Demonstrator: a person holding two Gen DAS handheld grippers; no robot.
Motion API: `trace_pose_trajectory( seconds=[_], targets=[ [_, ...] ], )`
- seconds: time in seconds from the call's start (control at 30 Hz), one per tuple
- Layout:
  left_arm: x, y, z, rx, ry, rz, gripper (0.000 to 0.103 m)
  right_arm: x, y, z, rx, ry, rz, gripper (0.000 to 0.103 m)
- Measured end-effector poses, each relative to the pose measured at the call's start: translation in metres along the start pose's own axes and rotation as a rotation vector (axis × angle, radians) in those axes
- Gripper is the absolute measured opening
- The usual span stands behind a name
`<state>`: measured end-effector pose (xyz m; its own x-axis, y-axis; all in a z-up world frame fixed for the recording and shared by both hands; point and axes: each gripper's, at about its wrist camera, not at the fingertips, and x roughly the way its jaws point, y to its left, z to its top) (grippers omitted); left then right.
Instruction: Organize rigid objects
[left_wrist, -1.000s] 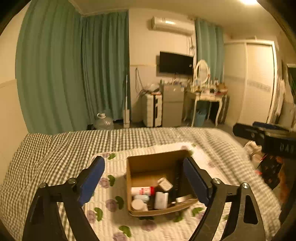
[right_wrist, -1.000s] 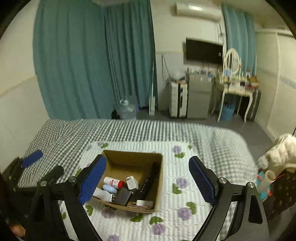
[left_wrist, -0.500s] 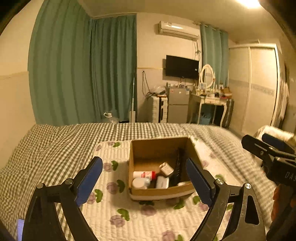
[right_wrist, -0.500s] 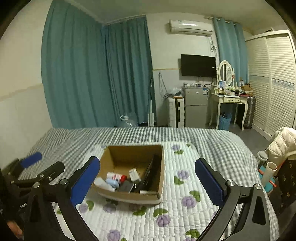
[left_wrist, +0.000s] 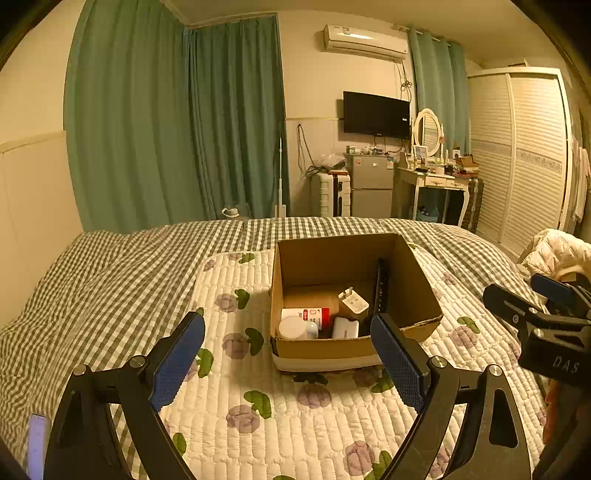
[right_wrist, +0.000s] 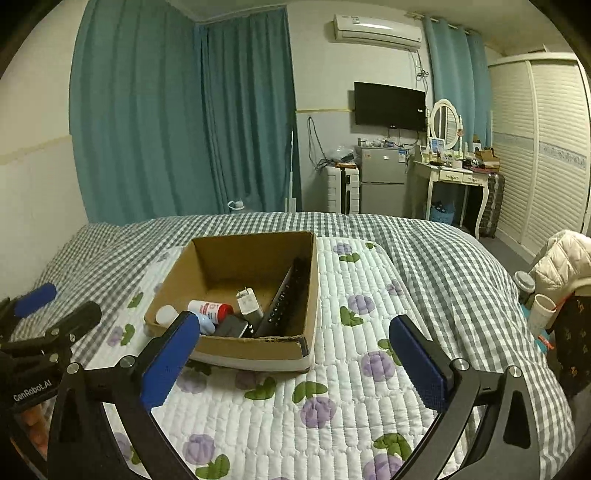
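An open cardboard box (left_wrist: 321, 349) (right_wrist: 255, 349) sits on a floral quilted pad on the bed. Inside lie a white bottle with a red label (left_wrist: 306, 314) (right_wrist: 209, 307), a white plug adapter (left_wrist: 354, 301) (right_wrist: 248, 300), a white power bank (left_wrist: 345, 328), a dark block (right_wrist: 231, 326) and a long black remote (left_wrist: 380, 286) (right_wrist: 286, 295) leaning on the right wall. My left gripper (left_wrist: 288, 360) is open and empty, just short of the box. My right gripper (right_wrist: 295, 363) is open and empty, in front of the box's right corner.
The quilted pad (right_wrist: 332, 406) lies on a checked bedspread (left_wrist: 110, 266). A white jacket (right_wrist: 561, 262) and cups (right_wrist: 541, 308) sit off the bed's right side. A fridge, suitcase and dressing table (right_wrist: 454, 177) stand by the far wall.
Both grippers have drawn back and lowered, so the box now sits further ahead and is seen from a flatter angle. Both stay open and empty.
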<state>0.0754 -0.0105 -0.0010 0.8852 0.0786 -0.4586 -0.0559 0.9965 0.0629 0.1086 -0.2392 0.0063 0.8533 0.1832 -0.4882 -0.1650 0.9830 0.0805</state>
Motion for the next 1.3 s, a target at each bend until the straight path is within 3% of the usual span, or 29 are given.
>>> trace_pose_trajectory(
  seconds=[0.83, 1.3],
  targets=[
    [0.0026, 0.0, -0.0024, -0.036, 0.025, -0.06, 0.093, 0.0044, -0.0005, -0.0023, -0.003, 0.023, -0.021, 0.103],
    [0.0036, 0.0003, -0.0049, -0.028, 0.033, -0.046, 0.093, 0.0052, 0.0057, -0.0041, -0.029, 0.019, -0.032, 0.103]
  ],
)
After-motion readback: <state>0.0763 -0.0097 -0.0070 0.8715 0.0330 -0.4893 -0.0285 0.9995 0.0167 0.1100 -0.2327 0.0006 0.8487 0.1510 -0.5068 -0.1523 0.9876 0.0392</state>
